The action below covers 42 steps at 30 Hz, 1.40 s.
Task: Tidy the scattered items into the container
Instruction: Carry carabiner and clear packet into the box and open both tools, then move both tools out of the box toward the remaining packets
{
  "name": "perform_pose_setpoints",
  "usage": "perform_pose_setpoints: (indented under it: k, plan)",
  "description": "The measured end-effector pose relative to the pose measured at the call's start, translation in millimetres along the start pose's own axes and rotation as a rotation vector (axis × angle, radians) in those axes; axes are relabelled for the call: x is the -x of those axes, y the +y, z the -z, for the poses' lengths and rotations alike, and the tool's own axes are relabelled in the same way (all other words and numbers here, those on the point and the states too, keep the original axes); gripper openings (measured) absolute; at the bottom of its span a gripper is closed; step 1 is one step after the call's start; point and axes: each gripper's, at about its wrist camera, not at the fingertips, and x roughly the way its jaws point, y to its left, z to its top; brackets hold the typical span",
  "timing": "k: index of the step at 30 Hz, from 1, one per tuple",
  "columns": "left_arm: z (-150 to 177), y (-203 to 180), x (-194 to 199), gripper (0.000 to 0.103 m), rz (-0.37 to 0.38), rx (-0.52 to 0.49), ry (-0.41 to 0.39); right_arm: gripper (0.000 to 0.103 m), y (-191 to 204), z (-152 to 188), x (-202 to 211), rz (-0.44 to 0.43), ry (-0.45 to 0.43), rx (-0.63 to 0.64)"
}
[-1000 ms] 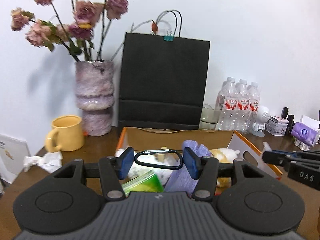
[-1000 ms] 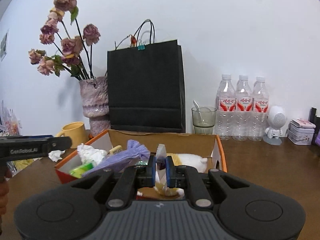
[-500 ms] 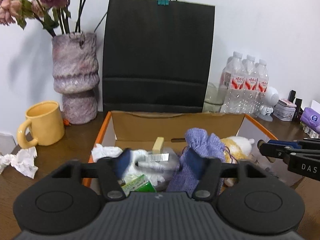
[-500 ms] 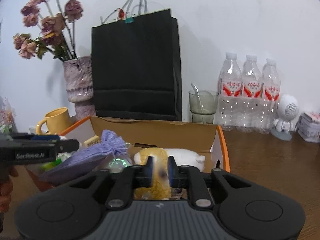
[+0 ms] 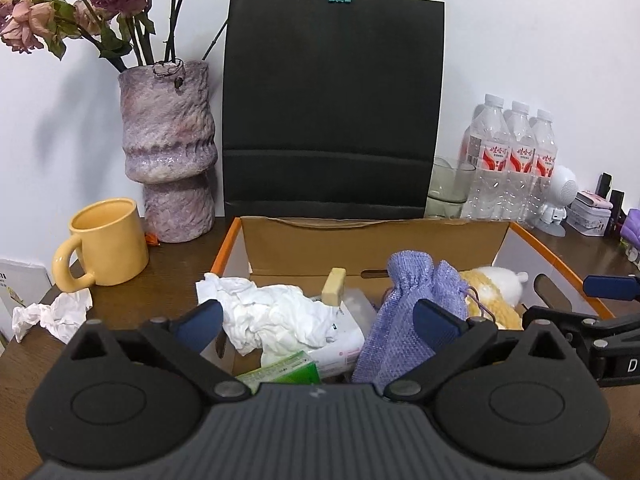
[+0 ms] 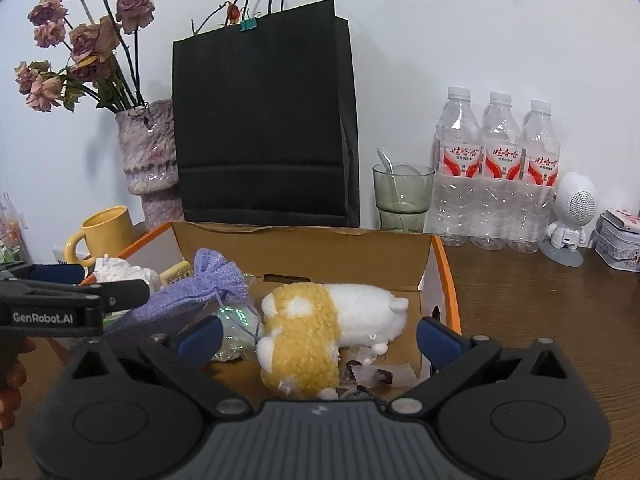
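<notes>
Cardboard container (image 5: 372,236): above it, both the left tongs (image 5: 318,318) and right tongs (image 6: 320,330) have just been opening and now gape empty. The carabiner they carried earlier is gone, presumably dropped inside; crumpled tissue (image 5: 52,314) left of the container remains on the desk (image 5: 176,264).

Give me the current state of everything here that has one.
left gripper: open, empty
right gripper: open, empty
cardboard box: open, holding items
purple pouch: drawn shut, in box
plush toy: on its side, in box
yellow mug: upright
crumpled tissue: outside box
</notes>
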Motion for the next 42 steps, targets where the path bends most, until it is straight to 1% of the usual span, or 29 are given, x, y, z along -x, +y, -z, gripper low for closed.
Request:
perform_pose_setpoints:
  k: [8, 16, 23, 29, 35, 39, 42]
  plan:
    - [-0.4, -0.6, 1.1, 0.103, 0.007, -0.004, 0.001, 0.103, 1.7, 0.7, -0.3, 0.008, 0.004, 0.009]
    - [-0.4, -0.1, 12.4, 0.103, 0.014, 0.005, -0.005, 0.103, 2.3, 0.1, 4.8, 0.014, -0.006, 0.009]
    - [6.8, 3.3, 38.2, 0.103, 0.024, 0.032, -0.015, 0.103, 6.0, 5.7, 21.9, 0.017, -0.019, 0.002]
    - [21.5, 3.2, 66.1, 0.103, 0.029, 0.037, -0.012, 0.103, 5.9, 20.0, 46.3, 0.027, -0.021, -0.023]
    - [40.9, -1.2, 82.0, 0.103, 0.044, 0.018, 0.024, 0.103, 8.3, 40.8, 72.0, 0.045, -0.008, -0.028]
    - [59.3, -2.2, 74.5, 0.103, 0.04, 0.025, 0.087, 0.103, 10.1, 56.5, 83.3, 0.049, 0.009, -0.029]
    - [69.3, -3.9, 63.2, 0.102, 0.025, 0.021, 0.132, 0.103, 9.0, 67.5, 81.5, 0.058, 0.043, -0.03]
